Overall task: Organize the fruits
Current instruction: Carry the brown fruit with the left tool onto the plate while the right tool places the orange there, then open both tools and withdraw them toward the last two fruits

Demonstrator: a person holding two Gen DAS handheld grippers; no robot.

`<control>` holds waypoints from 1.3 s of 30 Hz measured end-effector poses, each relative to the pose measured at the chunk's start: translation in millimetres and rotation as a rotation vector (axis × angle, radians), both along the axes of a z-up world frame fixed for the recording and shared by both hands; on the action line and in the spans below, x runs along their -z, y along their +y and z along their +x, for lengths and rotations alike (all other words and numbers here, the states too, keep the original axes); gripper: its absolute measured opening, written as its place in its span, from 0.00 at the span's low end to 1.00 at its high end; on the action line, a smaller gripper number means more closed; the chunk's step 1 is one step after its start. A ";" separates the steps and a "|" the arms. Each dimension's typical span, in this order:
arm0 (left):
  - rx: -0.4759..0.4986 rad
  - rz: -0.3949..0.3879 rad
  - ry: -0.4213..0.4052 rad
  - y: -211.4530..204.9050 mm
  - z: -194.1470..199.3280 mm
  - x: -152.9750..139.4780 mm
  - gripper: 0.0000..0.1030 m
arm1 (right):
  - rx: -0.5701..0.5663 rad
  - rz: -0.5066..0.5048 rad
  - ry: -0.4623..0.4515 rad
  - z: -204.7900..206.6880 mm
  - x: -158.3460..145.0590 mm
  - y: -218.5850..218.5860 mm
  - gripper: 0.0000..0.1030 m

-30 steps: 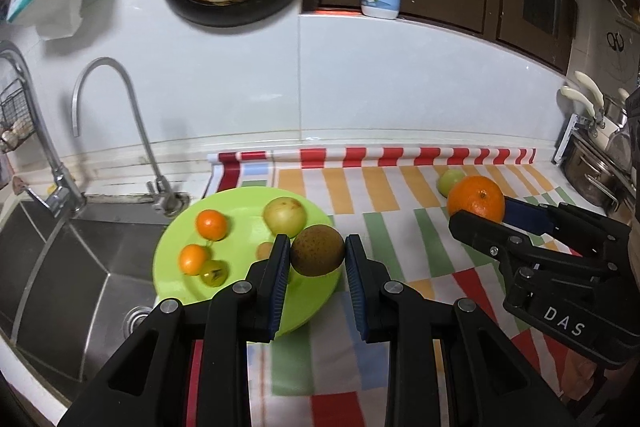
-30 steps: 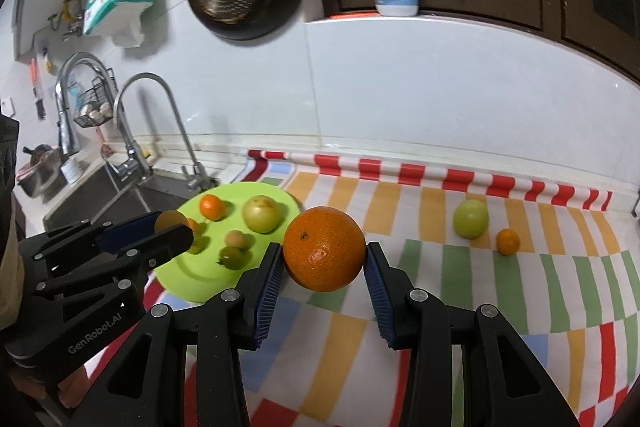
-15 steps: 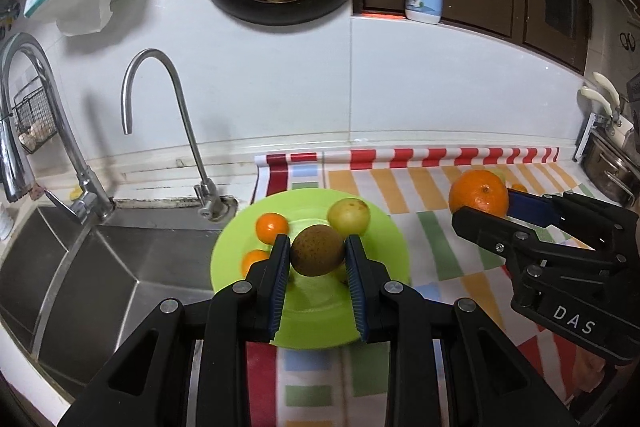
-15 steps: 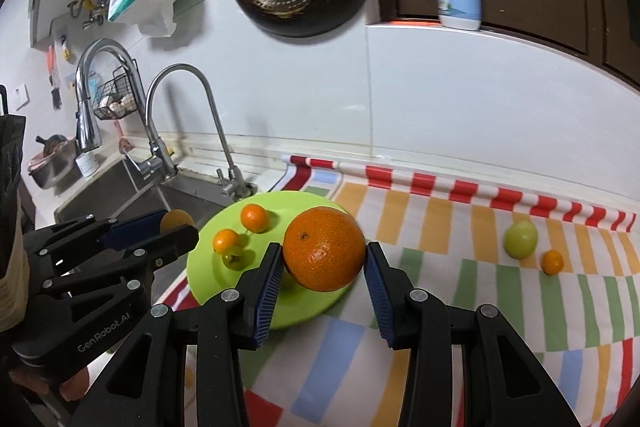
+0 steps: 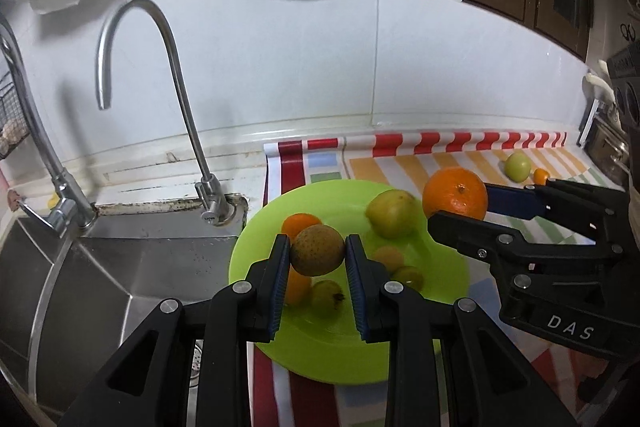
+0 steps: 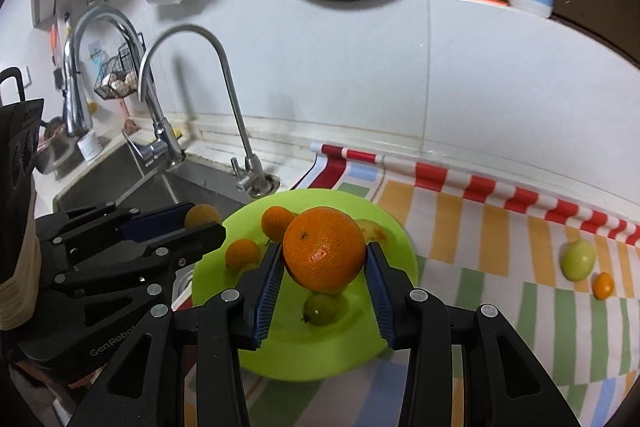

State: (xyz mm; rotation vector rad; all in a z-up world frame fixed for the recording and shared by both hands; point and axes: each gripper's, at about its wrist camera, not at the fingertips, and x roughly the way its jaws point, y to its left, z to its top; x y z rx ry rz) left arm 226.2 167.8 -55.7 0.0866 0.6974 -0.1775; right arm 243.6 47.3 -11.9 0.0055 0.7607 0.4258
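A white-tiled kitchen wall rises behind a counter covered by a striped cloth (image 6: 500, 227), with a steel sink (image 5: 120, 267) to the left and a curved tap (image 5: 176, 99) at its far edge. On the cloth beside the sink sits a green plate (image 5: 360, 355), the place where I judge the fruit is being gathered.

My left gripper (image 5: 317, 259) is clamped on a brown fruit (image 5: 317, 250), held above the left part of the plate. My right gripper (image 6: 325, 267) is closed around a big orange (image 6: 324, 247), held above the middle of the plate; I cannot tell how high either one hangs.

Already lying on the plate are a yellow-green apple (image 5: 392, 213), two small oranges (image 6: 276, 221) (image 6: 242, 254) and a small green fruit (image 6: 320, 309), plus a couple of little ones I cannot name.

Left to do, as I read it: set down both fruits I hold. Then a green apple (image 6: 578, 259) and a tiny orange (image 6: 603, 285) lie on the cloth, well apart from the plate to the right.
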 end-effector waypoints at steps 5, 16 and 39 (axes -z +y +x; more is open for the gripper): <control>0.026 0.007 0.021 7.7 15.7 15.8 0.27 | -0.027 -0.017 0.020 18.0 14.0 13.7 0.41; 0.056 0.000 0.045 11.9 37.9 35.0 0.33 | -0.052 -0.020 0.058 45.3 36.9 26.9 0.42; -0.061 -0.046 -0.042 -3.1 -18.3 -18.9 0.55 | 0.116 -0.023 -0.052 -17.6 -12.5 -28.0 0.57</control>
